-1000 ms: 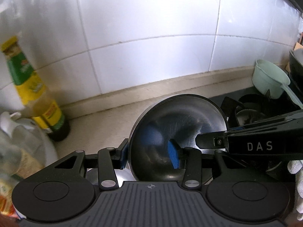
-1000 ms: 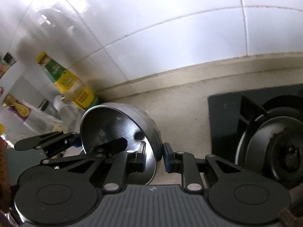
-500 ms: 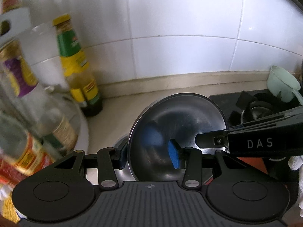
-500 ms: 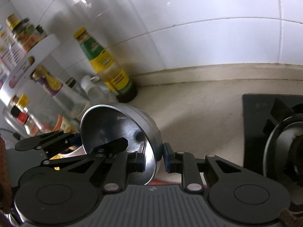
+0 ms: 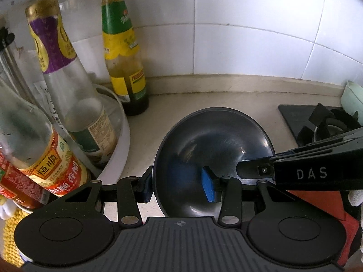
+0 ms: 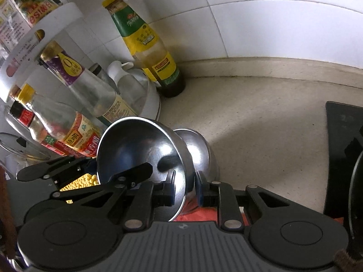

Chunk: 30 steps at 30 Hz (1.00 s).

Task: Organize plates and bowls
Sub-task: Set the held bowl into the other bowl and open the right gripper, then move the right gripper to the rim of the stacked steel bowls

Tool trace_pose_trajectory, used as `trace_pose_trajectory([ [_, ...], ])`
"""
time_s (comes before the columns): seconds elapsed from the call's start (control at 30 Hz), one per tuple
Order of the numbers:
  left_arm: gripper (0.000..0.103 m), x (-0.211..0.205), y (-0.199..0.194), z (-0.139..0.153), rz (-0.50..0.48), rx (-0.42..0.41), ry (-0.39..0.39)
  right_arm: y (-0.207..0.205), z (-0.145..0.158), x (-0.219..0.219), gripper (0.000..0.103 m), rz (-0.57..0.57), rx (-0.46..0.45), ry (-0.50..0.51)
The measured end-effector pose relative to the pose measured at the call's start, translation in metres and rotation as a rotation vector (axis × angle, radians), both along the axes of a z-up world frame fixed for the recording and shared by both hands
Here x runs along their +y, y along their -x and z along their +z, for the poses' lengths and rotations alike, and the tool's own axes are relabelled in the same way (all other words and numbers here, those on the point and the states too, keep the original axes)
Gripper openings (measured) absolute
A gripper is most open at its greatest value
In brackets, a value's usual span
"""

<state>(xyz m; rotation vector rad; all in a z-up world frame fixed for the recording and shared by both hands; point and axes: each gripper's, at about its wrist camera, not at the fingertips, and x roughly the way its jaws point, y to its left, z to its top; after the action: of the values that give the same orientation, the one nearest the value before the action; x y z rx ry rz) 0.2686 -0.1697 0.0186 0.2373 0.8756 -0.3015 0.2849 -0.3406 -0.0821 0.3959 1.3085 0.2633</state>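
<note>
Left wrist view: my left gripper (image 5: 179, 182) is clamped on the near rim of a steel bowl (image 5: 213, 145), one blue pad outside the wall, the other inside the hollow. The bowl is tipped up on edge, its open face turned toward me and its base pointing away toward the tiled wall (image 5: 249, 27). My right gripper (image 5: 247, 170) reaches in from the right and bites the rim on that side, so both hands carry the same load. Below the bowl lies bare beige countertop (image 5: 204, 99). To the left, close by, stands a white round rack (image 5: 123, 136) full of sauce bottles, with a green-labelled bottle (image 5: 122, 52) just behind it. To the right is the black stove (image 5: 317, 122).

Right wrist view: my right gripper (image 6: 185, 184) is closed on the rim of the steel bowl (image 6: 136, 149), and here a second bowl (image 6: 199, 151) shows nested behind it, dome outward. The left gripper (image 6: 88, 165) holds the far rim at the left. The rack (image 6: 154, 104) sits just beyond the bowls, while the countertop (image 6: 261, 122) ahead and to the right is free up to the stove (image 6: 340, 136). I judge the open counter ahead the place to lower the stack, keeping clear of the bottles.
</note>
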Motion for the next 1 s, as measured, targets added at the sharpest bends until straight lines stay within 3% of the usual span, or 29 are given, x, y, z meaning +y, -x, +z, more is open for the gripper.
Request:
trace_pose_trajectory([
  [0.23, 0.050, 0.005, -0.015, -0.006, -0.002, 0.024, 0.014, -0.011, -0.007, 0.007, 0.018, 0.023, 0.019, 0.041],
  [0.47, 0.053, 0.007, -0.019, -0.004, -0.001, 0.009, 0.022, -0.016, -0.002, 0.008, 0.023, 0.048, -0.056, 0.119],
  [0.77, 0.059, 0.012, -0.002, 0.000, -0.013, -0.015, 0.039, -0.010, 0.000, -0.001, 0.024, 0.033, -0.077, 0.111],
  [1.0, 0.070, 0.017, 0.021, 0.007, -0.017, -0.064, 0.034, 0.000, 0.011, 0.002, 0.024, 0.055, -0.100, 0.108],
])
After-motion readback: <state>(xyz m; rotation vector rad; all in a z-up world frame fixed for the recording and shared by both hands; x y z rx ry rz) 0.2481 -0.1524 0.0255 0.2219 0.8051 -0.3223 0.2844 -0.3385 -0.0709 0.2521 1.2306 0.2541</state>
